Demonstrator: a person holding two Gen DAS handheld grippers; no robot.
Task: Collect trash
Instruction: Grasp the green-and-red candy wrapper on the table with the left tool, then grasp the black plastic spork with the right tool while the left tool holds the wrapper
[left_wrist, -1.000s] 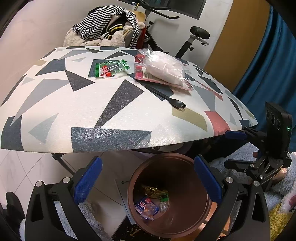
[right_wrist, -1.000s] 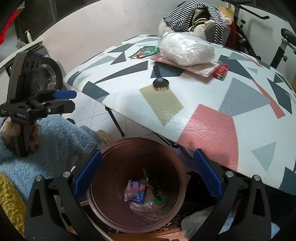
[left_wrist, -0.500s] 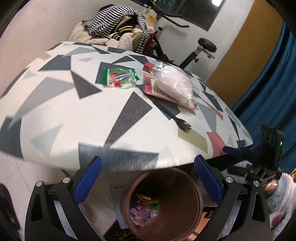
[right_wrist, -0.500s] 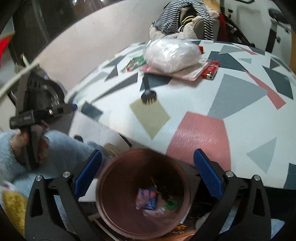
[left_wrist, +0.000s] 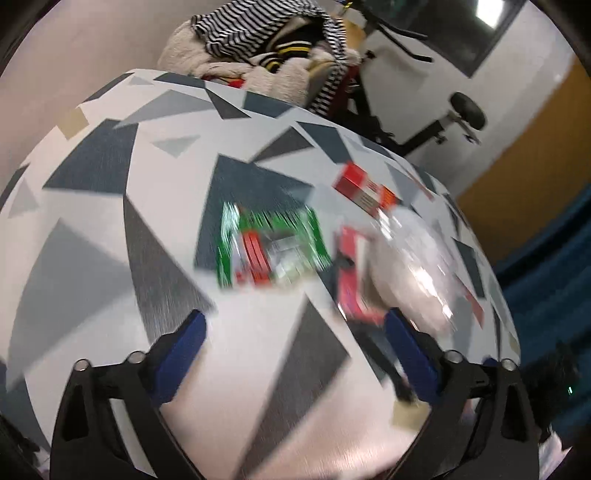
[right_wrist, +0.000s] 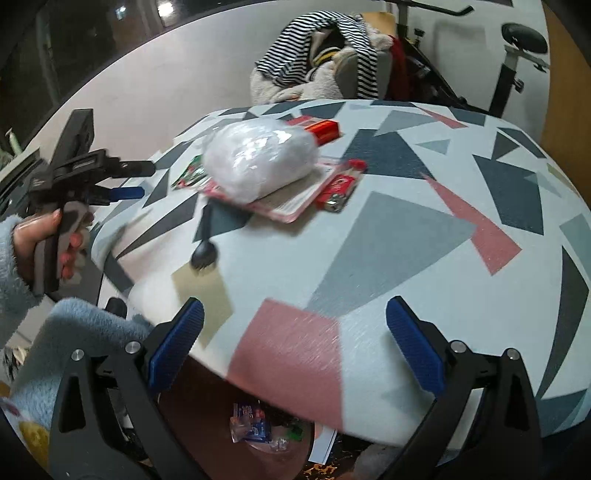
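Left wrist view, blurred: left gripper (left_wrist: 293, 341), blue-padded black jaws wide apart and closing, nothing between them, over the table with a white, grey and pink triangle-patterned top (left_wrist: 110, 229). Beyond the fingertips lies a green and red crinkled wrapper (left_wrist: 271, 247); to its right, a clear plastic bag of white stuffing (left_wrist: 410, 273) rests on a red-edged blister card (left_wrist: 349, 277).

Right wrist view: right gripper (right_wrist: 293, 338), jaws spread, empty, over the table's near edge. Below that edge, a brown round bin (right_wrist: 221, 435) holding a blue and white packet (right_wrist: 249, 426). On the table: black plastic spork (right_wrist: 205, 243), red lighter (right_wrist: 338, 194).
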